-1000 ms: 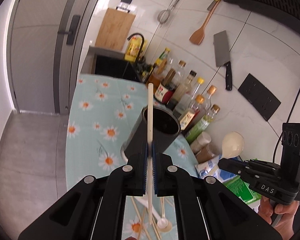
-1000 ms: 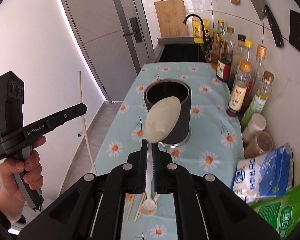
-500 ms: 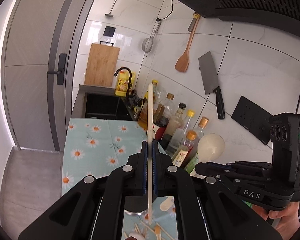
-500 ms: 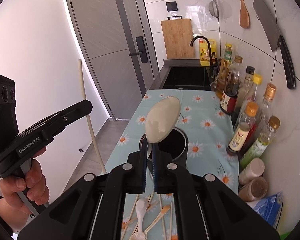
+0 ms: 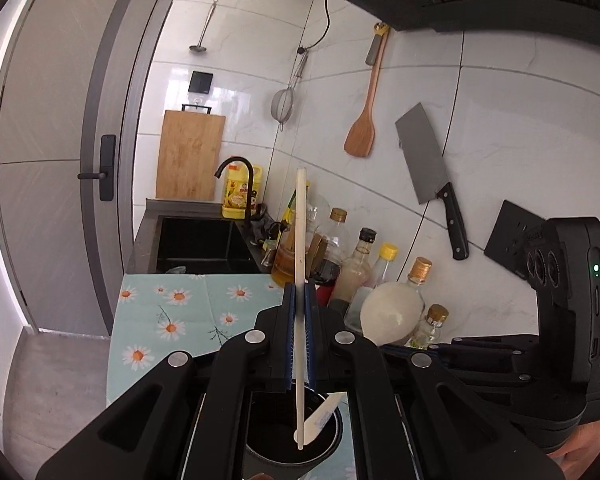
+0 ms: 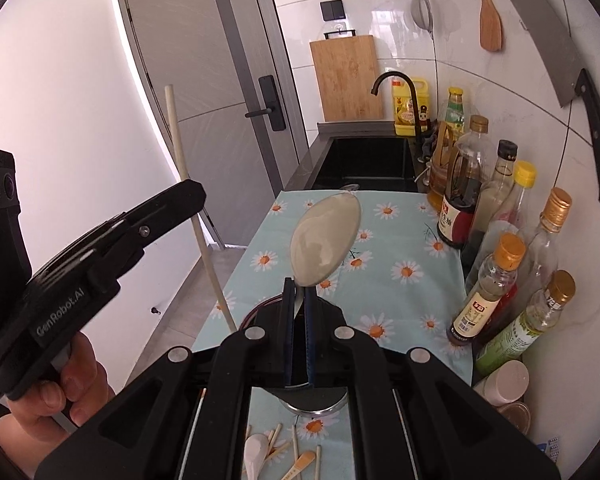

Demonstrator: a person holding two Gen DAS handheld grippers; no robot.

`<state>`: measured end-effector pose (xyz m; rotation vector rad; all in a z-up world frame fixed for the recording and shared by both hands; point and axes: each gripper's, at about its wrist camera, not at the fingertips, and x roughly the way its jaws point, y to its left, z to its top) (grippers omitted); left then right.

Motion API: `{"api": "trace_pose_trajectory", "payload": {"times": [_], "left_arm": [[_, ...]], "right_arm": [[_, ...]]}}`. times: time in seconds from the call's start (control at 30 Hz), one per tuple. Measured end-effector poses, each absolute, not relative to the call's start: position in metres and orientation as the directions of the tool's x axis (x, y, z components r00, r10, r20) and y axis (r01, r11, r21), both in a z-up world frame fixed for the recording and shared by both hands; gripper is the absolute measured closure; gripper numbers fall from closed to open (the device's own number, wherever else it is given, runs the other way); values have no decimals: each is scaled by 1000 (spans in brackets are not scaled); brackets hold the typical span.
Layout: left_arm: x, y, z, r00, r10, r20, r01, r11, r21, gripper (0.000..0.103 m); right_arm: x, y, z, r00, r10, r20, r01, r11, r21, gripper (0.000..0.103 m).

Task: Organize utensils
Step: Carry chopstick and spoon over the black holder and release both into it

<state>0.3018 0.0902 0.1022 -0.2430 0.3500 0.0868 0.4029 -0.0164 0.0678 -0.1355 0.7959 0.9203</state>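
Note:
My left gripper (image 5: 299, 292) is shut on a long cream chopstick (image 5: 301, 216) held upright. The stick's lower end hangs inside the mouth of the black utensil cup (image 5: 332, 446) right under the jaws. My right gripper (image 6: 298, 288) is shut on the handle of a white spoon (image 6: 326, 240), bowl upward. The cup's rim (image 6: 256, 312) shows just below its fingers. In the left wrist view the spoon's bowl (image 5: 392, 312) sits at the right, and its handle tip (image 5: 320, 420) reaches over the cup. The left gripper (image 6: 192, 196) with its chopstick (image 6: 198, 224) stands close on the left.
Loose on the daisy cloth (image 6: 400, 292) near me lie a white spoon (image 6: 256, 454) and several small wooden spoons and sticks (image 6: 300, 464). Sauce bottles (image 6: 488, 292) line the right wall. A black sink (image 6: 364, 164) lies beyond; a cleaver (image 5: 428, 168) hangs on the tiles.
Both grippers moved forward over the cup, which slid from ahead of the jaws to beneath them. The chopstick's lower end and the spoon's handle tip now hang at the cup's mouth.

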Motion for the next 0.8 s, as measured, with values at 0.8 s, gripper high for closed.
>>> {"api": "trace_pose_trajectory", "payload": {"times": [0.8], "left_arm": [[322, 108, 45, 882, 31, -469, -174, 948, -265, 98]], "right_arm": [[422, 9, 9, 220, 604, -766, -719, 631, 291, 94]]}}
